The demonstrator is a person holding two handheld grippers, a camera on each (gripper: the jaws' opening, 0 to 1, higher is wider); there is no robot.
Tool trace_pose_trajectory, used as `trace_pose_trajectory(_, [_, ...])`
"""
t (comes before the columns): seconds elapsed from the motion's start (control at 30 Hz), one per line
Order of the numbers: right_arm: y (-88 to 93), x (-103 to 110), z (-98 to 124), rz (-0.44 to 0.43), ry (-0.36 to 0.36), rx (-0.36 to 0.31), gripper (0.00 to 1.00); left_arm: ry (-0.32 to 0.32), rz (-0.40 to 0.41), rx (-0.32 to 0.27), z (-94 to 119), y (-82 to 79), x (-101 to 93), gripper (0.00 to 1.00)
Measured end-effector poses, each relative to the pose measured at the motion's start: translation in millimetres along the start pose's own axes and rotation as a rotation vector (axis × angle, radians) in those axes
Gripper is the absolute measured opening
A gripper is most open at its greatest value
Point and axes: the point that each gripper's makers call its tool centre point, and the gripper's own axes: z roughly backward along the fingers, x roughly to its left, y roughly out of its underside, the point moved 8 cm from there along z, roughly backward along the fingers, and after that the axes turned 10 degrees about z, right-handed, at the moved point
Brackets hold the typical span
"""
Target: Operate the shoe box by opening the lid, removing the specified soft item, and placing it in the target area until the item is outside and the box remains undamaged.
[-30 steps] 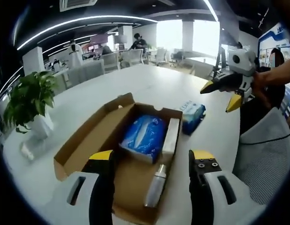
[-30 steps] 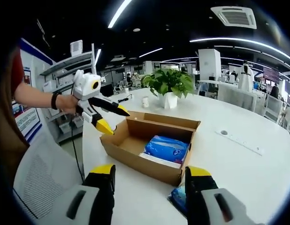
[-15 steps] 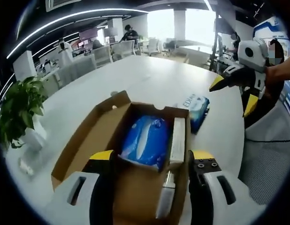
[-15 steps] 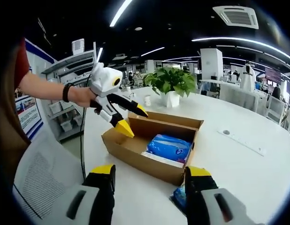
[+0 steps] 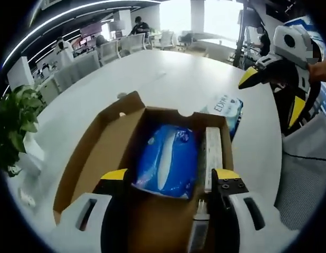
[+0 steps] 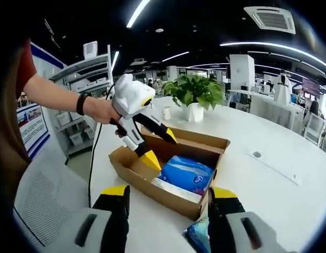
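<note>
Shoe box (image 5: 107,153) is sitting open on the white surface (image 5: 168,84), directly beneath and ahead of the left gripper (image 5: 171,182), whose 2 yellow-tipped jaws are standing wide apart and gripping nothing. Between those jaws, inside the box, a blue soft pack (image 5: 168,161) is lying beside a white flat carton (image 5: 213,158), which is resting against the box wall on the jaws' right. A metal bottle (image 5: 200,232) is lying just behind the carton, near the right jaw. Beyond the box's far right corner, a second blue pack (image 5: 229,108) is resting on the surface. In the right gripper view, the left gripper (image 6: 157,145) is hovering over the box (image 6: 147,182), and the right gripper (image 6: 168,203) is spreading its jaws wide, empty, just short of the box's near wall. A potted plant (image 6: 194,97) is standing past the box.
</note>
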Motion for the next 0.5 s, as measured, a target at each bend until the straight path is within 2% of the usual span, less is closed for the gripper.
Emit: trace_pose_trajectory(0.5, [-16.3, -33, -54, 0.083, -0.063, 0.069, 0.57, 0.007, -0.049, 0.083, -26, 4.8, 6.3, 0.62])
